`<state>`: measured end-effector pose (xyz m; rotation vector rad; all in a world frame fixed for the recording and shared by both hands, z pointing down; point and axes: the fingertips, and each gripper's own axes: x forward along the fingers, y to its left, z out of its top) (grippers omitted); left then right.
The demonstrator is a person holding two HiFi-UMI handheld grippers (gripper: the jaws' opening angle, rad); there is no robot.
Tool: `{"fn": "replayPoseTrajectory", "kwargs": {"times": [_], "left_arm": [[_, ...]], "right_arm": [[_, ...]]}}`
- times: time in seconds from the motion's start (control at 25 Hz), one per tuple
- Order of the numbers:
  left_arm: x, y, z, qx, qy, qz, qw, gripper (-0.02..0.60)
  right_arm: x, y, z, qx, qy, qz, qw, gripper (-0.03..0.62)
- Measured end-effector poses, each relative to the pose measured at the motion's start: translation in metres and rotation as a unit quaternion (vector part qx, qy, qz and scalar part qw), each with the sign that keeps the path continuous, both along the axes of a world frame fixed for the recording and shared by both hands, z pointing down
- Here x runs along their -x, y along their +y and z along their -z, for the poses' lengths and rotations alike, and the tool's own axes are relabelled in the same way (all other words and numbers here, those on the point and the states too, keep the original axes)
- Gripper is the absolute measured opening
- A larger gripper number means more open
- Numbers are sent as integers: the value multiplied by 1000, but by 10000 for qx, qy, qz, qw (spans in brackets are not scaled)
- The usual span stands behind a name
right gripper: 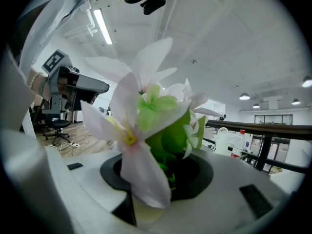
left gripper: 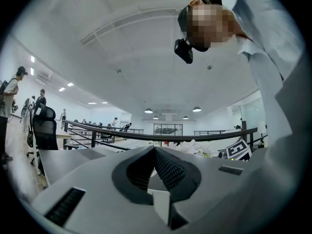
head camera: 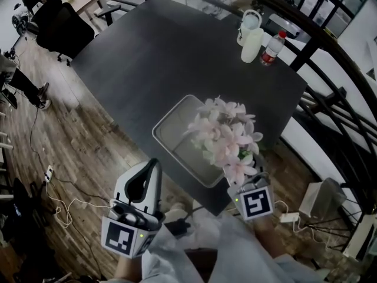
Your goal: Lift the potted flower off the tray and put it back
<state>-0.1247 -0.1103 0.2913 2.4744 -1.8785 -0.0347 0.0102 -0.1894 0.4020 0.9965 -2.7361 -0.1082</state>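
Note:
The potted flower (head camera: 227,135), a bunch of pale pink blossoms with green leaves, hangs over the near right part of the metal tray (head camera: 177,125) on the dark table (head camera: 147,58). My right gripper (head camera: 247,180) reaches in under the blossoms from the near side and is shut on the plant. In the right gripper view the flower (right gripper: 146,126) rises from between the jaws. The pot is hidden, so I cannot tell if it touches the tray. My left gripper (head camera: 154,163) is shut on nothing, left of the tray off the table's near edge. Its pads (left gripper: 165,167) meet.
A white jug (head camera: 250,37) and a red-capped bottle (head camera: 272,48) stand at the table's far right corner. A black railing (head camera: 330,69) runs along the right side. An office chair (head camera: 62,28) stands far left, and cables (head camera: 65,208) lie on the wooden floor.

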Motion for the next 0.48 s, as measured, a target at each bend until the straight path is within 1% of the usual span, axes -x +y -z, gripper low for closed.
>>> {"fn": "replayPoseTrajectory", "kwargs": {"times": [0.12,0.24,0.48], "left_arm": [[4,0,-7,128,-14,101,9999,-2],[5,-1,-13,268,-74,151,9995,-2],[10,1,-23,405,-120,248,9988,-2]], "right_arm": [[2,-4,-14,133,94,63,9998,175],[5,-9,-28,159,212,156,9995,173],[13,-11,-56,288,392,289,9984,173]]}}
